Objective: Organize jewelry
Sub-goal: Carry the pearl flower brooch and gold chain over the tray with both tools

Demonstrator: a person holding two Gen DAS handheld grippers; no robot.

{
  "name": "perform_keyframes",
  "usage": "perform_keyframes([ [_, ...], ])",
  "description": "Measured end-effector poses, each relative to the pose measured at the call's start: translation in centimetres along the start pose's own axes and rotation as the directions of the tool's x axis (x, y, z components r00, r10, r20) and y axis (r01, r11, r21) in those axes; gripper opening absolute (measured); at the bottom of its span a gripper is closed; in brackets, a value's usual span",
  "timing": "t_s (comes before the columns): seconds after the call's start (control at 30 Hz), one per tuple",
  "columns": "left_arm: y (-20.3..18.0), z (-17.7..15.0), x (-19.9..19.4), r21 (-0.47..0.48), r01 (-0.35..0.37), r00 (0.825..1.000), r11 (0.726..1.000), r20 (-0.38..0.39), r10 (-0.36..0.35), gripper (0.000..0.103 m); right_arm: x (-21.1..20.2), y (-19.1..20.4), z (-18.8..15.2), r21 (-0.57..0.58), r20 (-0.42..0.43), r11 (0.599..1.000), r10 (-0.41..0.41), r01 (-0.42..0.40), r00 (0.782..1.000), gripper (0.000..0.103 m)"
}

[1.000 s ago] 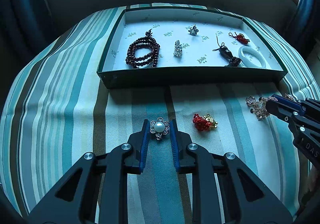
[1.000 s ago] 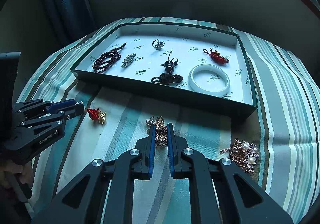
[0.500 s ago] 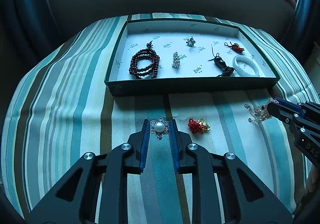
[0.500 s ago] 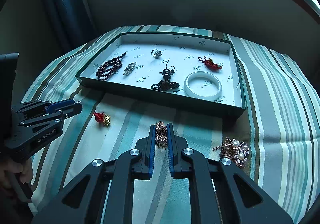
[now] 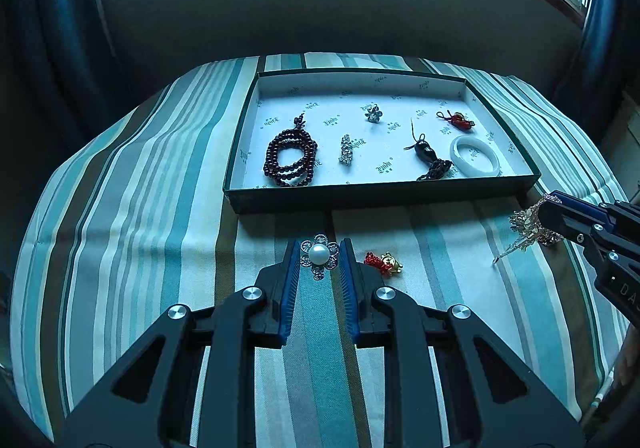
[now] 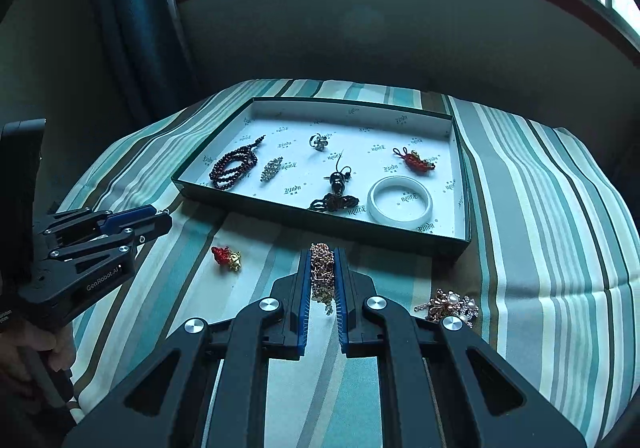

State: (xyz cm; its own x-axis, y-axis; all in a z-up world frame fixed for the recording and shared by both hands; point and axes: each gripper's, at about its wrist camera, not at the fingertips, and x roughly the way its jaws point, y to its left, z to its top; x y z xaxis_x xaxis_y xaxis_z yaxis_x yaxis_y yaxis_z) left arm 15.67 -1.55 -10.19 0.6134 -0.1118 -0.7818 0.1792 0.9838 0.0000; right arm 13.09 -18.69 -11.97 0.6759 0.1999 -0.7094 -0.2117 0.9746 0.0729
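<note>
Jewelry split: most already in box (image 5: 384,191); rest on striped cloth (image 5: 160,207) or held. L gripper (image 5: 319,258) clamped on pearl flower brooch (image 5: 319,255), lifted near box front wall. Red charm (image 5: 383,263) loose on cloth, mid. R gripper (image 6: 322,272) clamped on gold chain piece (image 6: 322,276), tail dangling. Risks: thin grip on brooch, may slip; chain tail may snag box wall; pearl cluster (image 6: 450,306) unpicked, far right.

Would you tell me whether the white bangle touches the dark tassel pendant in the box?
Apart: the right wrist view shows white liner between the white bangle and the dark tassel pendant.
</note>
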Motion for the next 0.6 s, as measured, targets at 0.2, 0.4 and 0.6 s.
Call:
perform_keyframes([
  [0.2,-0.2,0.7,-1.7,-0.002,-0.001,0.999,1.0,0.044,0.001,0.02,-1.2,0.1,0.8,0.0,0.033,1.0,0.001,-0.001,0.999,0.011],
  [0.4,-0.5,2.1,-3.5,-0.006,0.001,0.995,1.0,0.098,-0.001,0.02,-2.2,0.0,2.6,0.001,0.084,1.0,-0.002,0.002,0.996,0.011],
  [0.6,-0.7,4.1,-4.8,-0.004,0.007,0.988,1.0,0.156,-0.006,0.02,-2.9,0.0,5.1,-0.004,0.146,1.0,-0.007,0.007,0.989,0.011],
])
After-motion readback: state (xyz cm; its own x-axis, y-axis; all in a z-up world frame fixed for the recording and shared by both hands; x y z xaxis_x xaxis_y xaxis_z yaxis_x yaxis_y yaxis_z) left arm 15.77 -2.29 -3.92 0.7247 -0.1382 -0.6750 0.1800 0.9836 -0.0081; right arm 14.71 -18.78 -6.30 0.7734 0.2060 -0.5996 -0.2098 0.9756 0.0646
